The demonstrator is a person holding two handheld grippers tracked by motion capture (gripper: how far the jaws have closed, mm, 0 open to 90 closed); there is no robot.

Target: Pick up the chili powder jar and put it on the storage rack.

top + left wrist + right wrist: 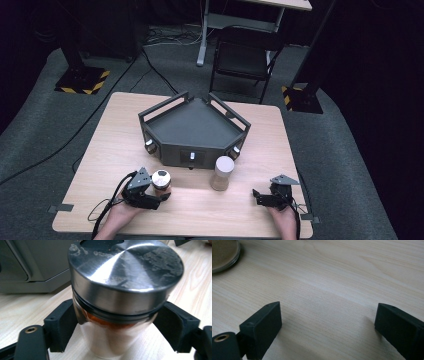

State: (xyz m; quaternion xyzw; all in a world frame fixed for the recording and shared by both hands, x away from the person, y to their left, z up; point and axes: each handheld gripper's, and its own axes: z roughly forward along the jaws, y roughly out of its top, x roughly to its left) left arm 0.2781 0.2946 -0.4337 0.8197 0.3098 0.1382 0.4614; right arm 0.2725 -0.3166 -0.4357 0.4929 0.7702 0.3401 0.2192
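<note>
Both grippers are matte black: the left gripper (161,196) at lower left, the right gripper (256,196) at lower right. Each carries a grey three-cornered plate and a thin black cable. Their blocky fingers (263,326) have small screw holes and a brass-ringed hole.

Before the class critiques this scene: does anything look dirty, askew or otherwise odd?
Yes: the metal lid of the jar between the left gripper's jaws carries patches of dried crust or powder, mostly toward its far edge. Orange contents show under the lid. The second jar and the tray stand upright and look orderly.
</note>
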